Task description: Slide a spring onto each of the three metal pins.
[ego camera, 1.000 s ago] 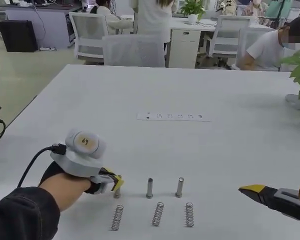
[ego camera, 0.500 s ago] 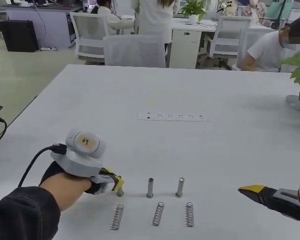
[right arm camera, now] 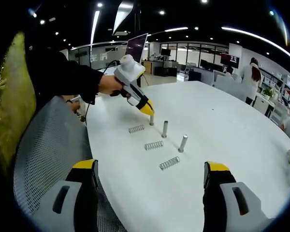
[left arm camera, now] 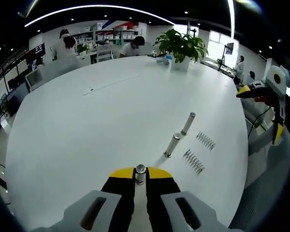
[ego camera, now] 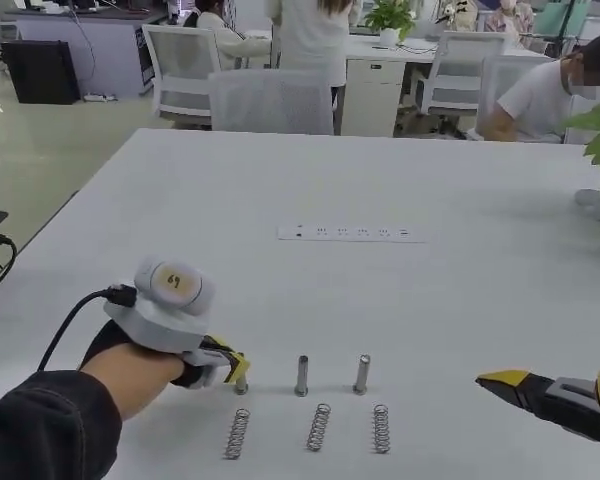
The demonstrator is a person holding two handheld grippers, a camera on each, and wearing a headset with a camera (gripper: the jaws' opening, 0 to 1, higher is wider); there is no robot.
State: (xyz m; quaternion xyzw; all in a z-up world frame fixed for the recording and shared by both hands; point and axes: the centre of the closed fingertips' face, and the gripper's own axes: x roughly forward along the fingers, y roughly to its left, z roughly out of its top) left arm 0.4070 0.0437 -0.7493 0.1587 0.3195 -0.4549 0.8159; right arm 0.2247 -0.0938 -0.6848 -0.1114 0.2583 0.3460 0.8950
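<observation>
Nothing much has moved since a second ago; the left gripper (ego camera: 238, 368) stays at the left pin (ego camera: 241, 385), the right gripper (right arm camera: 150, 166) stays low on the right, and the springs lie where they lay.

The left gripper's jaws are squeezed together on the left pin; in the left gripper view the pin's round top sits right between the two yellow tips. A hand (ego camera: 145, 372) with a dark sleeve holds this gripper low over the table (ego camera: 400, 170). The right gripper's jaws are wide apart and hold nothing; it hangs well apart from the pins, to their right.

Three pins stand up straight in a row on the white table; the middle pin (ego camera: 302, 375) and the right pin (ego camera: 362, 373) stand free, with nothing touching them; all three pins are bare.

Three springs lie flat in a row, nearer to the person than the pins; the left spring (ego camera: 237, 433) lies near the left pin, the middle spring (ego camera: 319, 426) near the middle pin, the right spring (ego camera: 381, 428) near the right pin; no spring touches a pin.

Far across the table, in the left gripper view, a white pot (left arm camera: 180, 64) stands; a green plant (left arm camera: 183, 44) grows in it. A flat power strip (ego camera: 350, 233) lies in the middle of the table.
</observation>
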